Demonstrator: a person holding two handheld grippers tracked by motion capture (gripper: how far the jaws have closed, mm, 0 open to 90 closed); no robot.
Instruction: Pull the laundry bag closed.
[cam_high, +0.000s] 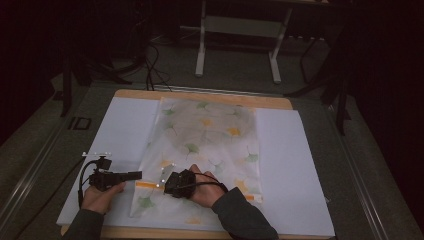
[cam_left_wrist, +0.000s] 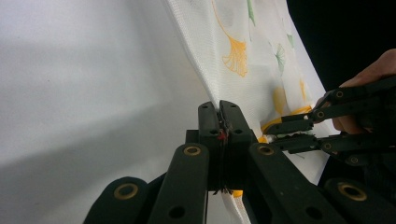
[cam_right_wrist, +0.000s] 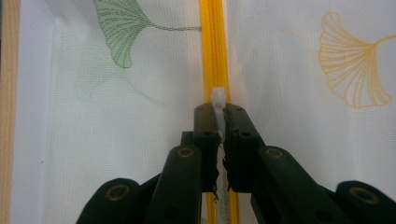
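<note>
Mesh bag (cam_high: 205, 145) flat, contents unclear — L gripper (cam_left_wrist: 219, 108) pinches edge, R gripper (cam_right_wrist: 218, 108) clamps zip tab (cam_right_wrist: 218, 97).

Wooden table (cam_high: 210, 95) under a white sheet (cam_high: 295, 170), with a ginkgo-printed mesh bag (cam_high: 210, 140) on top.

White sheet (cam_high: 120, 135) covering the tabletop; wooden table (cam_high: 210, 95) edge showing at the far and near sides. Grey floor (cam_high: 235, 75) beyond. White two-legged stand (cam_high: 240, 30) at the back. Dark cables (cam_high: 150, 65) trailing on the floor, left.

No legible text or labels
</note>
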